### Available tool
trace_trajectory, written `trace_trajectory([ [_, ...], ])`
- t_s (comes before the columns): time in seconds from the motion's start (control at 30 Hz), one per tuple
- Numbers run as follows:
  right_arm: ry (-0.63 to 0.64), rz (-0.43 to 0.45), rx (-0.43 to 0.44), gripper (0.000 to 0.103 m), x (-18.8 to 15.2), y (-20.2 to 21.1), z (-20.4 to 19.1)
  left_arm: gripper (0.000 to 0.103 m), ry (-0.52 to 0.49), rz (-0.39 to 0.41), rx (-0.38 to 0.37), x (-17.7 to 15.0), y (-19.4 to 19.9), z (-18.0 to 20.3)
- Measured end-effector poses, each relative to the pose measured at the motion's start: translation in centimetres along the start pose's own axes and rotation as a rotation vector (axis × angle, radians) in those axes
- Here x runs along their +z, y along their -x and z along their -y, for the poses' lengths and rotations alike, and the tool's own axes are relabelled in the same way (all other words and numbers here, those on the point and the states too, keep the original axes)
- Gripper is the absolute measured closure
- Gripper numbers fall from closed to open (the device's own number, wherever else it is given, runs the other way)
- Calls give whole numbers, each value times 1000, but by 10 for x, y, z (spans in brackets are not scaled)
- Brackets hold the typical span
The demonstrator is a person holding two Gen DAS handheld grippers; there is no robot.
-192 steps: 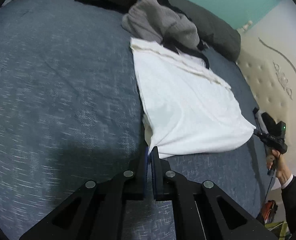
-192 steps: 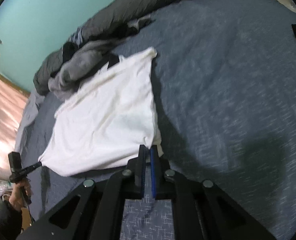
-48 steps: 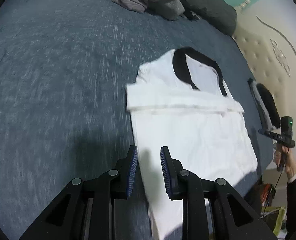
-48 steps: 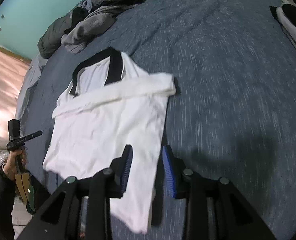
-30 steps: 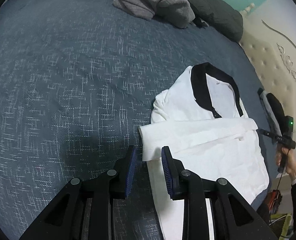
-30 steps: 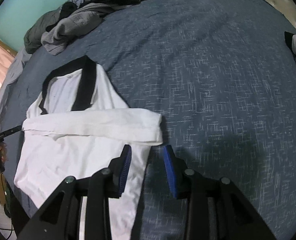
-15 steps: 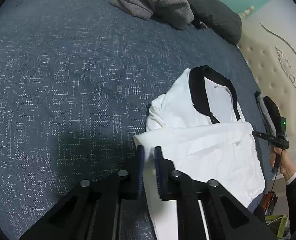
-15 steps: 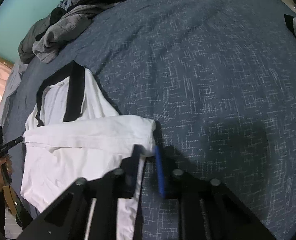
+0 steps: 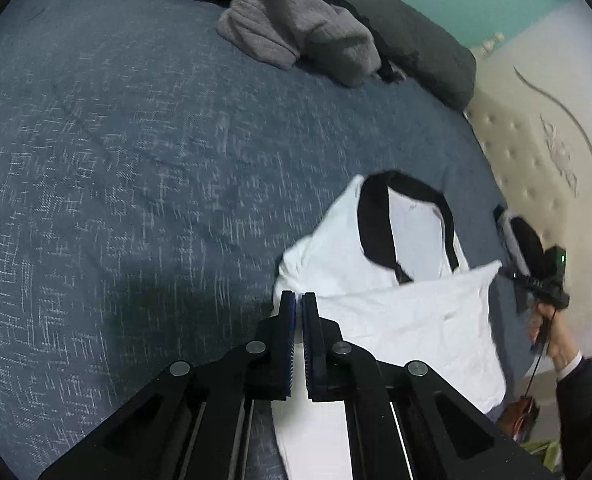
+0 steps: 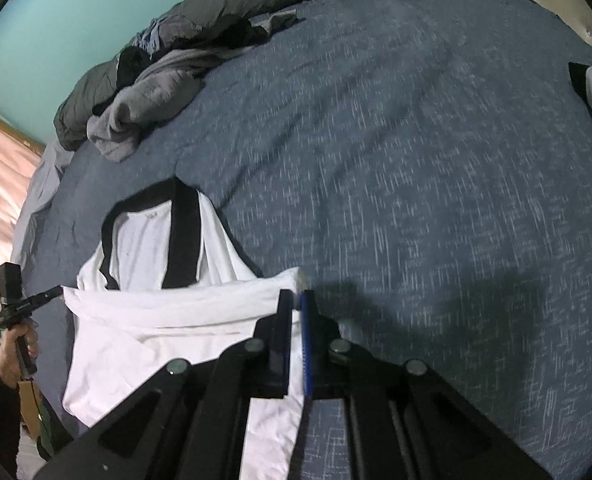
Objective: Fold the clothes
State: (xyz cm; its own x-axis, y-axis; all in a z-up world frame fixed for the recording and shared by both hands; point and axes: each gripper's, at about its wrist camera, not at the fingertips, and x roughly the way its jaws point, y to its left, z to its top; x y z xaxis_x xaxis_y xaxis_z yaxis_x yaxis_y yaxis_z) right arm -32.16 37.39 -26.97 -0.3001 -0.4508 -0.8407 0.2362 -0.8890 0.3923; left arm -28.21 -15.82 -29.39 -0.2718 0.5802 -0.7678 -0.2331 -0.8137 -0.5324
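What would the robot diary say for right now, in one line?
step: fold white shirt | left tool: shut on fold corner | right tool: shut on other corner | surface: blue bed

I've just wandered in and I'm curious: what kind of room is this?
Most likely a bedroom. The white shirt lies on a wide bed under a blue-grey bedspread, a tufted cream headboard stands at one side, and a dark pillow with a heap of grey clothes lies at the far edge.

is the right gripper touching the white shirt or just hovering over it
Touching. The right wrist view shows the right gripper shut on the folded edge of the white shirt, with white cloth pinched between its fingers.
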Motion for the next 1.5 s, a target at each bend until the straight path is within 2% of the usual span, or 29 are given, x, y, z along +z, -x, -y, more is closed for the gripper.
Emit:
trace_trajectory([
  [0.3,-32,42,17,100,32,4,3,100,42,52,-41,25,-1,3],
  [0.47,-35,49,10,100,48,-2,7,100,47,67,-37,43,-5,1],
  [0.73,-74,19,1,100,66,-35,17,100,75,58,-2,68,-36,-11],
  [0.9,-95,0,-6,99,73,-55,24,98,105,15,0,69,-62,-23],
  [1.07,-90,44,-10,96,63,-52,33,97,79,65,27,60,-43,-30],
  [1.13,-77,75,-11,86,60,-41,36,91,67,88,34,54,-31,-31],
  [1.2,-32,99,24,84,54,-28,31,85,40,88,37,48,-24,-28],
  [1.33,129,50,40,84,37,-25,3,85,-72,31,62,36,-31,-11],
  [1.5,229,-11,-13,84,28,-44,-18,84,-170,-29,95,34,-56,8],
])
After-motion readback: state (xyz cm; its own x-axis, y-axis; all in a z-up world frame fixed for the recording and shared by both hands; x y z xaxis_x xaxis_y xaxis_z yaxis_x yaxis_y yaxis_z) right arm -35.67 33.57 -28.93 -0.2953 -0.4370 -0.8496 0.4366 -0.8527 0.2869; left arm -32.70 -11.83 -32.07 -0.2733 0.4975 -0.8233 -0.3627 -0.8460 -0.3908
